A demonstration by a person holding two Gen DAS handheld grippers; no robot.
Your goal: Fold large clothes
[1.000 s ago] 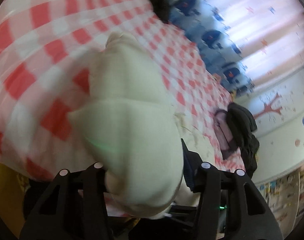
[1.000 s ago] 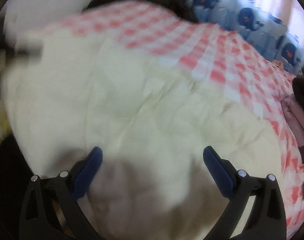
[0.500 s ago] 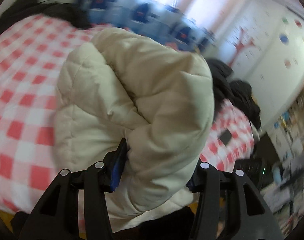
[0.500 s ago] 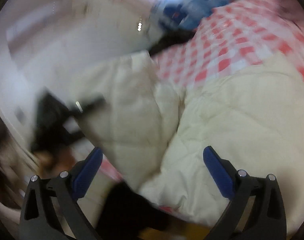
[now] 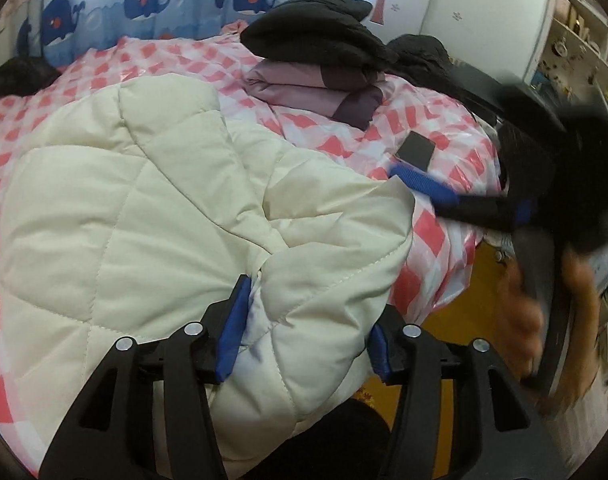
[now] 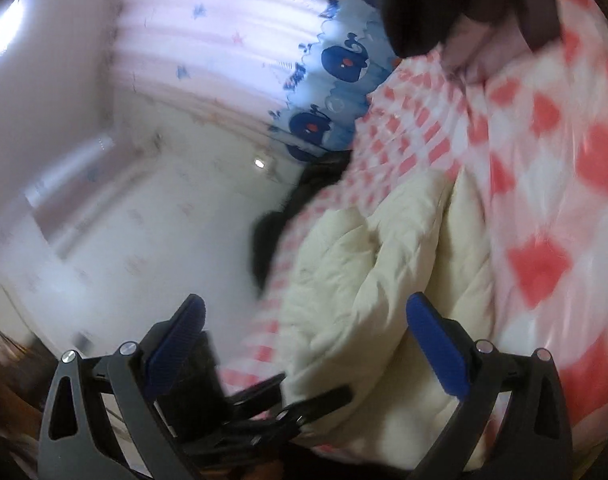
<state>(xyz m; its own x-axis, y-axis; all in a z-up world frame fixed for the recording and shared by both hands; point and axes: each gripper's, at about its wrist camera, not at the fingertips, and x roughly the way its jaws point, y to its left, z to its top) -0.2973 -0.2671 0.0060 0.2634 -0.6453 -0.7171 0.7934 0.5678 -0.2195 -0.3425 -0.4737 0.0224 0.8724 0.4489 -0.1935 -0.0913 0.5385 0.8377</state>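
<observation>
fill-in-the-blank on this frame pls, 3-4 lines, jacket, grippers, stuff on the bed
1. The left gripper has a fold of the ____ quilted jacket between its pads.
2. The right gripper holds nothing; its jaws are ____.
3. On the checked bedcover, the black garment lies on top of a folded ____ one.
4. A dark ____ lies flat on the bedcover near the right gripper's blue pad.

Missing words: cream; open; purple; phone

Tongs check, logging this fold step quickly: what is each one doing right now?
Left tongs: closed on a fold of the cream quilted coat, jaws just easing wider.
Right tongs: open, holding nothing.
</observation>
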